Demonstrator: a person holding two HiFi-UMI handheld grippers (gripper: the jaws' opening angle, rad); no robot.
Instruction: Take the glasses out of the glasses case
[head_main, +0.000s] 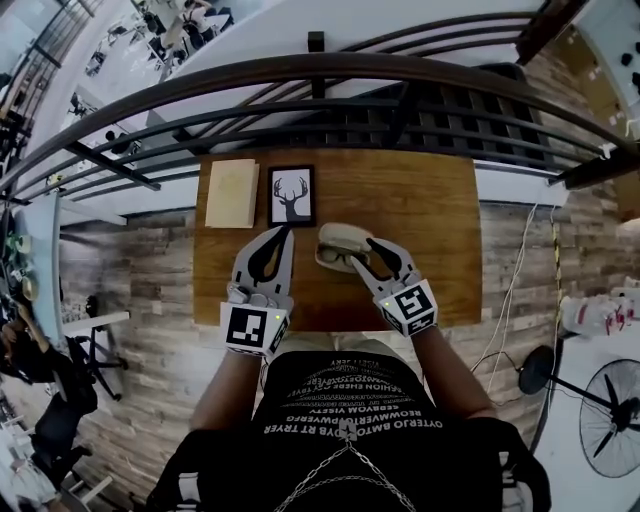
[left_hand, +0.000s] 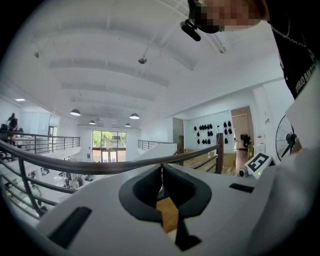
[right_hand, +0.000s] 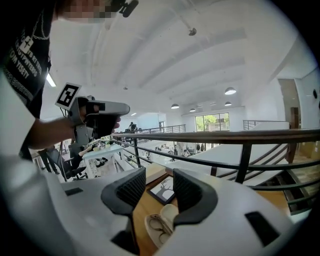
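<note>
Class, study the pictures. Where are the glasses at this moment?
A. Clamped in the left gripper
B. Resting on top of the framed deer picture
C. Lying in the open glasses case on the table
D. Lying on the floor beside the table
C: the glasses lie inside the open glasses case on the wooden table. The right gripper is above them with its jaws apart and nothing between them.

There is one table (head_main: 430, 210). On it are one glasses case (head_main: 346, 235), one pair of glasses (head_main: 338, 257), one framed picture (head_main: 291, 196) and one book (head_main: 231, 193). There are two grippers: the left gripper (head_main: 282, 234) and the right gripper (head_main: 365, 255).
</note>
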